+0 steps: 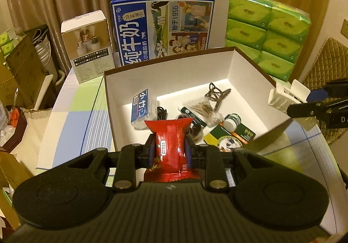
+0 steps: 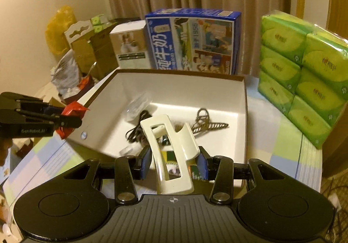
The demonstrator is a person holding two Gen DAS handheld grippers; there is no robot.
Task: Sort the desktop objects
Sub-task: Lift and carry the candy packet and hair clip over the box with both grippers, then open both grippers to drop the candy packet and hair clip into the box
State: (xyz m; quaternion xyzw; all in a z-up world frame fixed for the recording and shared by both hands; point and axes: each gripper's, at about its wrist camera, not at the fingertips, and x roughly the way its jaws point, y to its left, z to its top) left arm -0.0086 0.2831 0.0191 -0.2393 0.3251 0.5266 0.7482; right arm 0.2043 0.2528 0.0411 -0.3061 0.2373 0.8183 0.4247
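My left gripper (image 1: 170,147) is shut on a red snack packet (image 1: 168,132), held over the near wall of a white open box (image 1: 239,73) with a brown rim. The box holds a blue tissue pack (image 1: 141,110), a black cable (image 1: 162,112), a brown hair clip (image 1: 215,93), a feathered toy (image 1: 206,110), a small bottle (image 1: 232,121) and a green card (image 1: 230,136). My right gripper (image 2: 175,162) is shut on a cream claw hair clip (image 2: 171,149) above the box's near edge (image 2: 244,112). The right wrist view shows the left gripper (image 2: 65,116) with the red packet (image 2: 74,110) at the box's left corner.
Behind the box stand a blue milk carton (image 1: 161,25), a small beige product box (image 1: 89,45) and a stack of green tissue packs (image 1: 267,32). The table wears a checked cloth (image 1: 76,123). Cardboard boxes and bags (image 2: 87,51) crowd the floor to the left.
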